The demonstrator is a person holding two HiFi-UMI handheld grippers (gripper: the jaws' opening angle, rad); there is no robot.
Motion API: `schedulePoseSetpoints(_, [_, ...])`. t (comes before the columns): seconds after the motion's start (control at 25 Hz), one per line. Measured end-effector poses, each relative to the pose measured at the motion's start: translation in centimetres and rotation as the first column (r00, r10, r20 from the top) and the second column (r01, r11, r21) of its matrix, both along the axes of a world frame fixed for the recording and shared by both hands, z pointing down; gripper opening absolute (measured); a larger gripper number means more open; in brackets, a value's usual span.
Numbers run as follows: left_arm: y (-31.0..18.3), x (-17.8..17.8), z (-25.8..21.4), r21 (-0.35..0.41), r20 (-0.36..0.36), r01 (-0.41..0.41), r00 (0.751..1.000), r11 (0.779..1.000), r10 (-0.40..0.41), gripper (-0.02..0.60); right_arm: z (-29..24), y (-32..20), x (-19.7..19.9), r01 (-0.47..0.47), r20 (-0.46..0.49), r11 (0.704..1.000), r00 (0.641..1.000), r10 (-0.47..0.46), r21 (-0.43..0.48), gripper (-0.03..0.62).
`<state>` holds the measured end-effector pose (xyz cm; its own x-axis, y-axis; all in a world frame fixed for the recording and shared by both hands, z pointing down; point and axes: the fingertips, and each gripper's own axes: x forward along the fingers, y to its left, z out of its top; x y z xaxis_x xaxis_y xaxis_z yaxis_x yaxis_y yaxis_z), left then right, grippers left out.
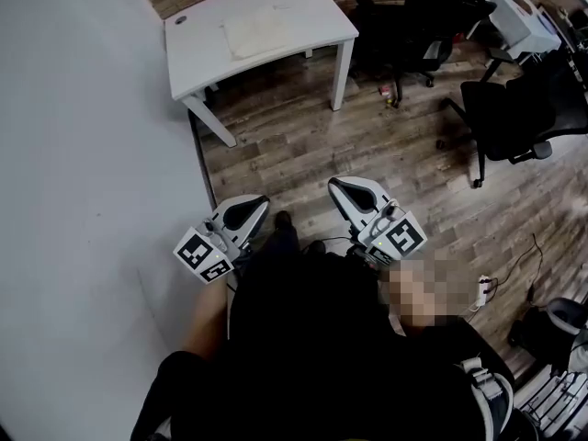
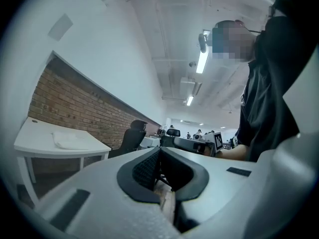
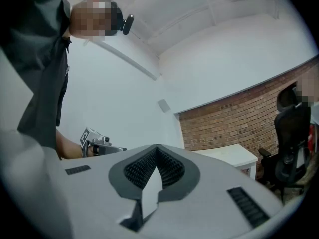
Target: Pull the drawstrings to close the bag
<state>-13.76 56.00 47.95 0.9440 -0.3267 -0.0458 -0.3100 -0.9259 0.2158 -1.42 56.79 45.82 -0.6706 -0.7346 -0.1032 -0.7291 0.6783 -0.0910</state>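
Observation:
A pale, flat bag (image 1: 255, 33) lies on the white table (image 1: 198, 55) far ahead in the head view; its drawstrings are too small to make out. In the left gripper view the bag (image 2: 70, 141) shows as a whitish cloth on the tabletop. I hold both grippers close to my body, well short of the table. My left gripper (image 1: 248, 209) is shut with nothing between its jaws (image 2: 160, 151). The right gripper (image 1: 352, 191) is shut and empty too (image 3: 157, 148). Each gripper view catches the other gripper off to the side.
A white wall (image 1: 83, 200) runs along the left. Black office chairs (image 1: 514, 108) stand at the right on the wooden floor (image 1: 303, 145), and a power strip with cables (image 1: 484, 289) lies near my feet. A brick wall (image 3: 234, 118) rises behind the table.

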Motion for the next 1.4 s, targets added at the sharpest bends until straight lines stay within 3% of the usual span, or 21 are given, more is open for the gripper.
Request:
schedulePoseSetpoints(0.36, [-1.4,-0.7,0.2,-0.020,0.020,-0.014,1.000,1.000,0.014,0.018,-1.3,0.1,0.6,0.020,0.068,0.999,0.997,-0.023,0.044,0.006])
schedulePoseSetpoints(0.56, [-3.1,-0.1,1.1,-0.038,0.012,-0.023,1.000,0.999,0.023,0.018,1.1,-0.4,2.2,-0.003,0.078,0.999,0.997,0.006,-0.038,0.006])
schedulePoseSetpoints(0.76, [-4.9,0.4,0.0,-0.081,-0.117,-0.059,0.992,0.995,0.049,0.018,0.7,-2.3,4.3,-0.027,0.129,0.998,0.991,0.034,-0.056,0.006])
schedulePoseSetpoints(0.92, [-8.3,-0.1,1.0,-0.077,-0.101,-0.034,0.995,0.996,0.027,0.018,1.4,-5.8,5.1,-0.046,0.111,0.995,0.992,0.055,-0.083,0.006])
schedulePoseSetpoints(1.16, [-15.3,-1.7,2.6,-0.128,-0.117,0.040,0.992,0.991,-0.056,0.018,2.6,-14.3,6.3,-0.073,0.097,0.989,0.992,0.085,-0.127,0.006])
schedulePoseSetpoints(1.4, [-23.7,-1.9,2.4,-0.133,-0.148,0.012,0.989,0.991,-0.032,0.018,1.6,-23.4,5.3,-0.049,0.048,0.990,0.997,0.056,-0.136,0.006])
